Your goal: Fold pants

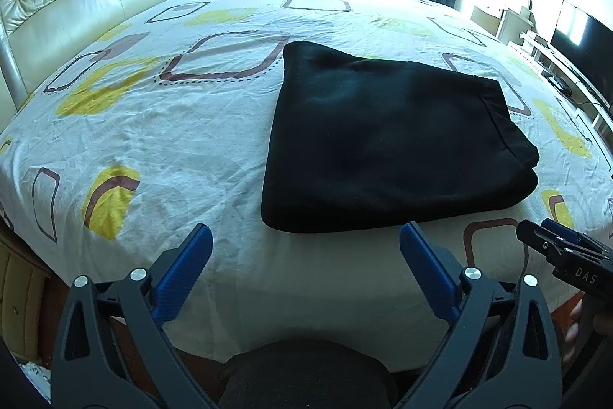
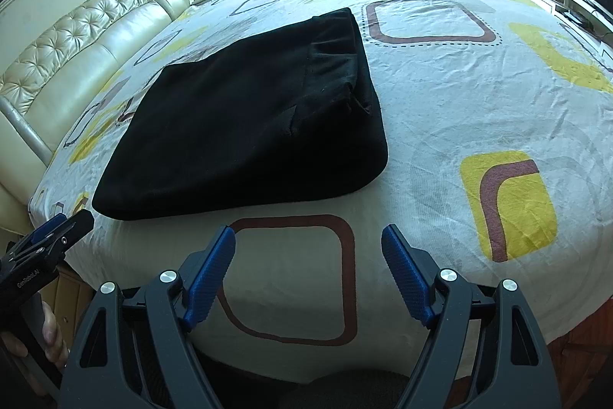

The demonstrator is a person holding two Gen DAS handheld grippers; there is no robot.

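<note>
Left gripper (image 1: 305, 236) jaws apart, black pants (image 1: 387, 140) folded, inner layers hidden

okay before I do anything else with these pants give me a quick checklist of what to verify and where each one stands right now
1. Pants folded into a compact stack: ok.
2. Pants fully on the bed, off its edge: ok.
3. Left gripper open, holding nothing: ok.
4. Right gripper open, clear of the cloth: ok.
5. Layers under the top fold lie flat: cannot tell.
</note>
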